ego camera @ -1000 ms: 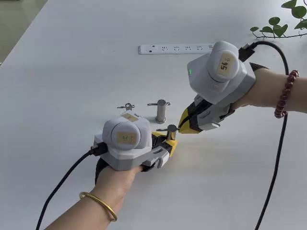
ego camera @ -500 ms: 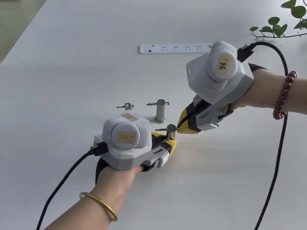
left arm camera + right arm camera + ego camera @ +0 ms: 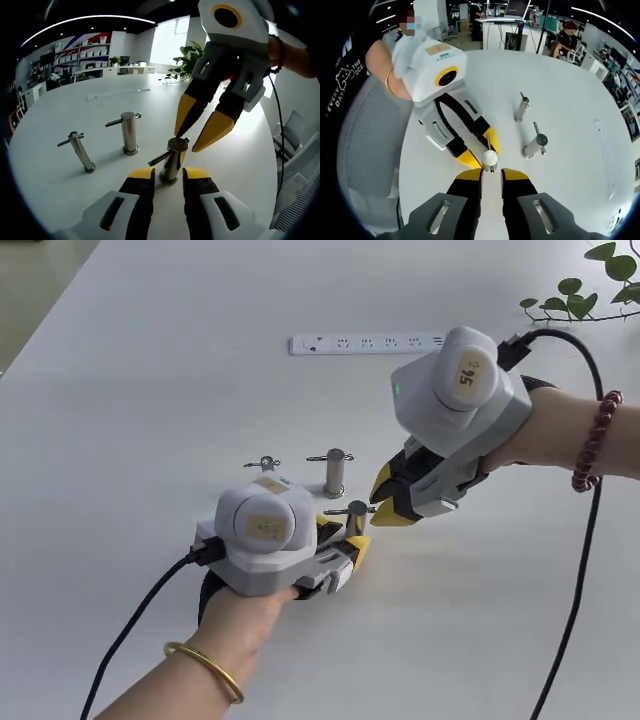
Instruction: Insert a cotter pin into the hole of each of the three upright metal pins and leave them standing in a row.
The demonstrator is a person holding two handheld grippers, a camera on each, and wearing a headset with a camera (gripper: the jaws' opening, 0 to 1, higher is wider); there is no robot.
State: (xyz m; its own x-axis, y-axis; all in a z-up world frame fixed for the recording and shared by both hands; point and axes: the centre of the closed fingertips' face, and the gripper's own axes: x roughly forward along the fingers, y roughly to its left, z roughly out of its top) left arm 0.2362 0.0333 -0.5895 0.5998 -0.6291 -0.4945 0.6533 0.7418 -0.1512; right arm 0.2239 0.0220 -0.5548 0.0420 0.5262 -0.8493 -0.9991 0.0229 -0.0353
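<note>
**Clamping the near pin, right jaws parted beside it**

Starting at the left of the white table: finding the left pin standing on its base, with the first cotter pin crossing it near the top. Moving right, meeting the middle pin standing upright and well apart from both tools, carrying the second cotter pin through its head. Coming nearer and a little further right, reaching the near pin, standing with the third cotter pin poking out to the left. Pinching this pin low on its shaft is the left gripper, jaws closed on it from both sides. Hovering just right of the pin head is the right gripper, yellow tips spread apart and touching nothing. Lying far back across the table is a power strip.
</note>
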